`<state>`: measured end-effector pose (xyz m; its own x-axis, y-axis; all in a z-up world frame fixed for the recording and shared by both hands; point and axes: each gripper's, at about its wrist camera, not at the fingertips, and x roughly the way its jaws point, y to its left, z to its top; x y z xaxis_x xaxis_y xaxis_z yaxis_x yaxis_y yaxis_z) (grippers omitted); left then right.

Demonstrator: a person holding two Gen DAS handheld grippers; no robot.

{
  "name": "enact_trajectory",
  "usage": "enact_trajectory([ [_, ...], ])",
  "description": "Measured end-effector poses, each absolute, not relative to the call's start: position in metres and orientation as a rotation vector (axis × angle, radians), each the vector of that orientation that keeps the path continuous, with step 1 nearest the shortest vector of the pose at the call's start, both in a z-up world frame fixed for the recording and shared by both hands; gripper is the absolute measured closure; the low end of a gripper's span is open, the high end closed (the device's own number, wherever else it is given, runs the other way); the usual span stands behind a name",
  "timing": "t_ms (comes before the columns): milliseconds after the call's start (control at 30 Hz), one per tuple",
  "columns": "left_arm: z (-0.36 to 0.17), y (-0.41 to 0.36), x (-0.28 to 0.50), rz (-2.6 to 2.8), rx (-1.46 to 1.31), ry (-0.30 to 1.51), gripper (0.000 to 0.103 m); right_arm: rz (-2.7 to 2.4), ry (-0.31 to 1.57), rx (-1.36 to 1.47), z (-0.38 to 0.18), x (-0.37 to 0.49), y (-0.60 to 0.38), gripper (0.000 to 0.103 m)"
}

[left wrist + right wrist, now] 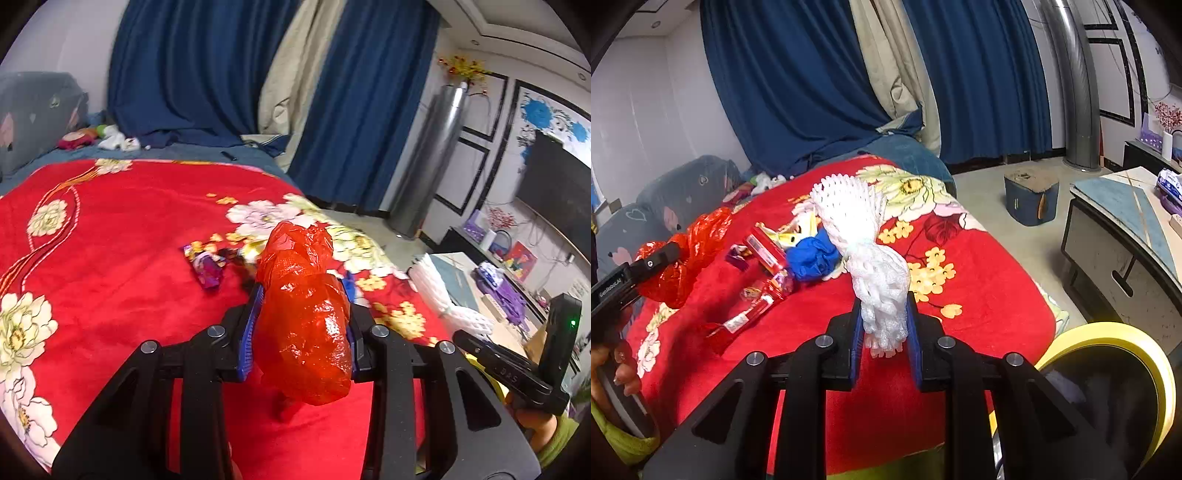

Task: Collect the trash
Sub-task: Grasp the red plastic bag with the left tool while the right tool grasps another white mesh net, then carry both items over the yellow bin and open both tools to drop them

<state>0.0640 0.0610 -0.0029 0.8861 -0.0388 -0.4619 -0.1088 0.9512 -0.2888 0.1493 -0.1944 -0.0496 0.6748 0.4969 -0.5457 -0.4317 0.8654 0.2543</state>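
Red blanket (pixel 122 236) on a bed: left gripper (pixel 301 328) jaws clamp a red bag (pixel 306 332), right gripper (pixel 884 325) jaws clamp foam netting (pixel 864 236) (both lifted for disposal); wrappers (pixel 764 254) remain mid-bed.

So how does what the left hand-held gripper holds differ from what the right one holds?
The left hand-held gripper is shut on a red plastic bag, glossy, translucent and smooth-skinned. The right hand-held gripper is shut on a white foam net, matte, opaque and full of holes. The net fans out at its far end; the bag stays bunched. Both are crumpled and clamped above the red floral blanket.
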Motion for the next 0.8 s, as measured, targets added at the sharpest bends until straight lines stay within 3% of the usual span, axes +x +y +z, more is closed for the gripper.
enact_trajectory([
  [800,0.000,-0.039,0.075,-0.238,-0.200,0.494,0.074,0.366,0.560,0.133,-0.026,0.100,-0.276,0.083],
])
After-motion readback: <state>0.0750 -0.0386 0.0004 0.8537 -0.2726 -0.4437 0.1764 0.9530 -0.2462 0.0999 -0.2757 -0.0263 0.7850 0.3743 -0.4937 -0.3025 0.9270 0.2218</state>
